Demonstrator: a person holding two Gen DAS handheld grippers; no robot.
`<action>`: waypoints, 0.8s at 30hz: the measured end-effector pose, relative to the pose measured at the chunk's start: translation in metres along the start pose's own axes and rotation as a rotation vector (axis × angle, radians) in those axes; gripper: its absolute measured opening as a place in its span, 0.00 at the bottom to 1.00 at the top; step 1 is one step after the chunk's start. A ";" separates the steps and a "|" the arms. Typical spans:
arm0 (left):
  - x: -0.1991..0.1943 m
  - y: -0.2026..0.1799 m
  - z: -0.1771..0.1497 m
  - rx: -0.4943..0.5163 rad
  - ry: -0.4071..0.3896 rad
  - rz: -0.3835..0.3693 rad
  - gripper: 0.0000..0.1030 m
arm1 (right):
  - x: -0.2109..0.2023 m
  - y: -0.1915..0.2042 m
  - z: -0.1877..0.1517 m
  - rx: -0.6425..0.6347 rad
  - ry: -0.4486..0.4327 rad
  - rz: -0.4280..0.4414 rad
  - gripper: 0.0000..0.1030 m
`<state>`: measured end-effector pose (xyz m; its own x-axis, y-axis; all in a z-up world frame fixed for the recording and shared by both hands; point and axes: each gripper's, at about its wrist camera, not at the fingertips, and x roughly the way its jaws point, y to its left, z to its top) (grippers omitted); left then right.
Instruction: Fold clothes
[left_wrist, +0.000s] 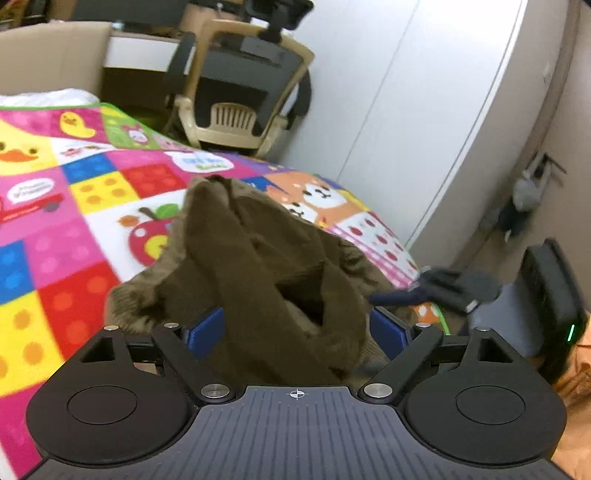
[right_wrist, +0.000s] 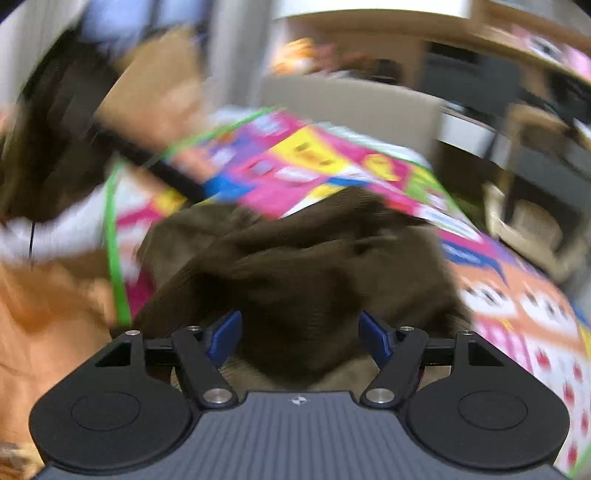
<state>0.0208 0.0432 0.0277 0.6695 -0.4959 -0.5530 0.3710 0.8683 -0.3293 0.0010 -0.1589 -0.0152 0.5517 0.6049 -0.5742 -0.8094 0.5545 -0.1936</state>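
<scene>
Ahead of both spread-fingered grippers, left (left_wrist: 297, 328) and right (right_wrist: 299, 338), a brown garment (left_wrist: 258, 258) lies bunched on the patterned mat (left_wrist: 74, 206). Neither grips anything. Flattening likely comes first, needing an edge grasp.

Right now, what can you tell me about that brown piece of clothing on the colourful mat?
The brown garment is dark, soft and fleecy-looking, bunched in an unfolded heap on the cartoon-patterned mat. Folds rise between the blue pads of the left hand-held gripper, whose jaws stand apart. The blurred right view also shows it between open jaws.
</scene>
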 end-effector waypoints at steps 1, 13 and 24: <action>0.002 0.000 0.006 0.004 -0.007 0.002 0.87 | 0.011 0.007 0.000 -0.048 0.010 0.002 0.68; 0.057 0.014 0.029 -0.044 0.086 0.035 0.93 | -0.010 -0.216 0.036 0.335 -0.217 -0.668 0.11; 0.107 0.024 0.028 0.101 0.179 0.166 0.15 | 0.014 -0.255 -0.039 0.698 -0.143 -0.616 0.68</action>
<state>0.1196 0.0113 -0.0182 0.6057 -0.3330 -0.7227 0.3337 0.9308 -0.1492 0.2069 -0.3143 -0.0049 0.8995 0.1302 -0.4171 -0.0891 0.9892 0.1166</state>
